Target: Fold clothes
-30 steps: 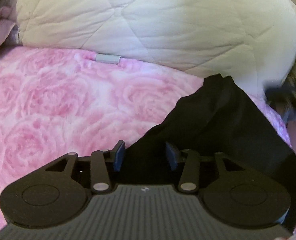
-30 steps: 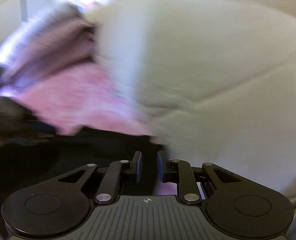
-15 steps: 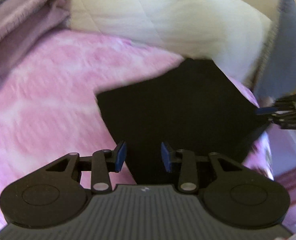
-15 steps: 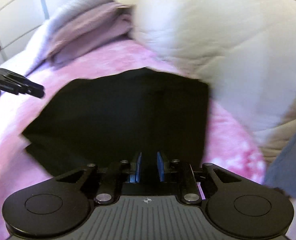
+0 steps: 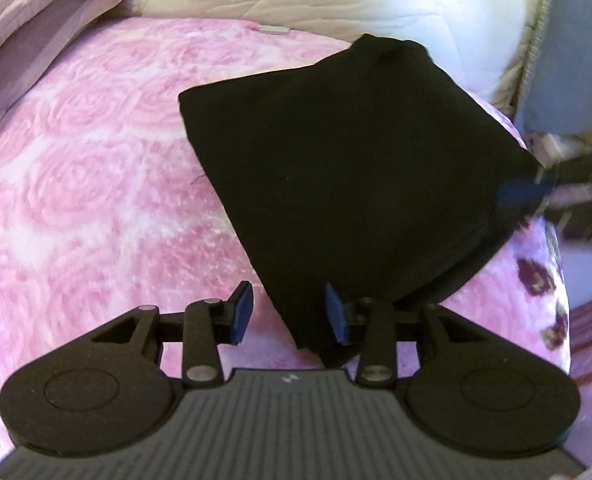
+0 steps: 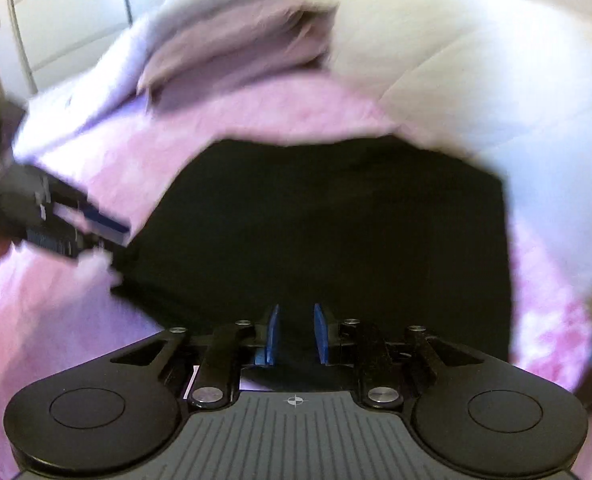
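Black cloth (image 5: 355, 184), folded, lies on the pink rose-patterned blanket (image 5: 96, 184) in the left wrist view; the left gripper (image 5: 288, 312) has its fingers wide apart, holding nothing, the near corner between them. Right wrist view, blurred: the right gripper (image 6: 296, 334) fingers stand slightly parted over the cloth's near edge, apparently gripping nothing.

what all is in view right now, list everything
black garment: one, black, folded flat on the pink blanket
pink blanket: one, pink rose pattern, covering the bed
cream quilt: one, cream, bunched behind the garment
mauve bedding: one pile, mauve and grey, far left corner
left gripper: one, black with blue pads, open at the garment's near corner
right gripper: one, black with blue pads, slightly open over the garment's edge
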Tool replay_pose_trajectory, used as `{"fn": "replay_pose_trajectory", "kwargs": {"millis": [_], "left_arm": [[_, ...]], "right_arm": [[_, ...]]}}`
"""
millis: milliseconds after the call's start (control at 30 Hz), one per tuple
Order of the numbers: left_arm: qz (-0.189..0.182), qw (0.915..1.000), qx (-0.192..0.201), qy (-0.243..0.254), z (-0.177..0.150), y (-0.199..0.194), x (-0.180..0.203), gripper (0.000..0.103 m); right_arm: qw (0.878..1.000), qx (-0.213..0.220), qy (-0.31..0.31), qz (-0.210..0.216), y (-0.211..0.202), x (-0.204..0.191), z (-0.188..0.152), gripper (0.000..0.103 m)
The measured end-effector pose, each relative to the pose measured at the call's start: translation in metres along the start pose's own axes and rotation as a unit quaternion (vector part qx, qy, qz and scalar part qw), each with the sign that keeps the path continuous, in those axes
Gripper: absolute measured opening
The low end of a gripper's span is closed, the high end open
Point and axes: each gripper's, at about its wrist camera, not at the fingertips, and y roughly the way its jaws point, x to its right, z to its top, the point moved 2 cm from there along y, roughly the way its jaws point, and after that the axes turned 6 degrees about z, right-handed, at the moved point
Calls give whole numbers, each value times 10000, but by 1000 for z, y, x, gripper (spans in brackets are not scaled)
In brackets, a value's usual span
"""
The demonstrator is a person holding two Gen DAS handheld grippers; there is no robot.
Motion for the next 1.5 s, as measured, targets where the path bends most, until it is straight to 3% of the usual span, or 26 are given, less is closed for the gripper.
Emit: {"fn": "replay_pose_trajectory", "kwargs": {"millis": [67, 133, 167, 200, 267, 467, 567, 667, 933, 1067, 1233, 1500], "left_arm": [[125, 9999, -1, -76, -1, -5, 3, 35], [304, 9994, 50, -167, -4, -15, 8, 39], [373, 9989, 113, -246, -7, -23, 12, 47], [445, 9983, 188, -322, -12, -32, 18, 57], [633, 9965, 313, -446, -20, -48, 32, 68], [838, 9922, 435, -810, -40, -84, 79, 75], [809, 9929, 499, -718, -50, -102, 101, 76], [723, 9941, 593, -547, -64, -124, 120, 87], [800, 9931, 695, -502, -98, -200, 153, 87], [904, 9916, 737, -561, -107, -231, 160, 88], [882, 9859, 1074, -932, -116, -272, 154, 87], [1048, 9808, 1325, -975, -112, -313, 163, 87]], "right_arm": [[9998, 37, 195, 33, 8, 2, -7, 25], [9994, 156, 305, -102, -10, -2, -5, 30], [9990, 231, 341, -190, -21, -4, -4, 46], [9984, 306, 376, -277, -31, -6, -3, 69], [9971, 401, 506, -400, -51, -11, -11, 81], [9904, 53, 1265, -552, -85, -12, -46, 81], [9866, 47, 1454, -741, -108, -23, -53, 81], [9817, 86, 1636, -970, -133, -39, -58, 81], [9742, 232, 1851, -1268, -192, -99, -79, 81], [9729, 343, 1781, -1432, -223, -134, -86, 81], [9708, 461, 1725, -1601, -250, -160, -86, 81], [9678, 629, 1653, -1793, -286, -192, -83, 81]]}}
